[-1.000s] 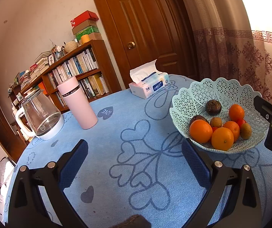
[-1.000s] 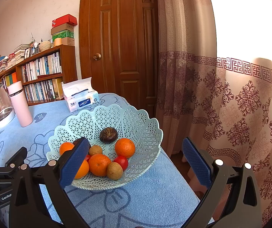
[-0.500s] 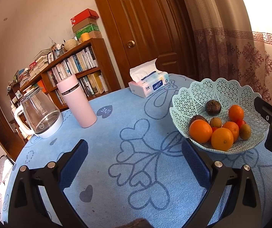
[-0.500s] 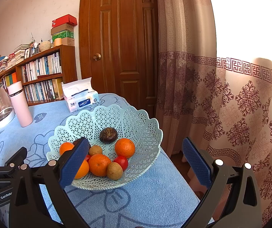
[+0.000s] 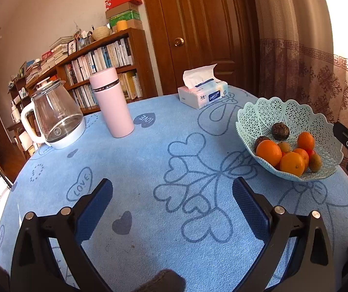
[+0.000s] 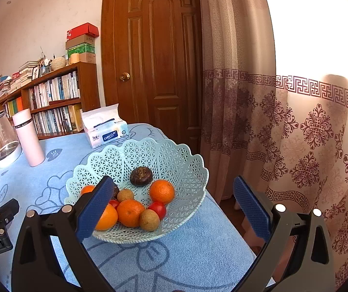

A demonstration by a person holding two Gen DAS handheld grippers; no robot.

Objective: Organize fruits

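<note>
On the table: blue cloth (image 5: pixel 149 170) printed with hearts.
Basket: pale lattice bowl (image 6: pixel 174 155) near the right edge, holding oranges (image 6: pixel 161 191), brown fruits, a red one.
Far side: kettle (image 5: pixel 57 121), pink flask (image 5: pixel 111 102), tissue box (image 5: pixel 203 95).
Room: bookshelf (image 5: pixel 100 58), wooden door (image 6: pixel 159 60), patterned curtain (image 6: pixel 295 133).
Left gripper (image 5: pixel 172 194): spread wide, empty, over bare cloth.
Right gripper (image 6: pixel 174 194): spread wide, empty, basket just ahead.

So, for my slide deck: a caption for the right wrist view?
Open right gripper poised over pale green lattice basket of oranges on blue tablecloth.
</note>
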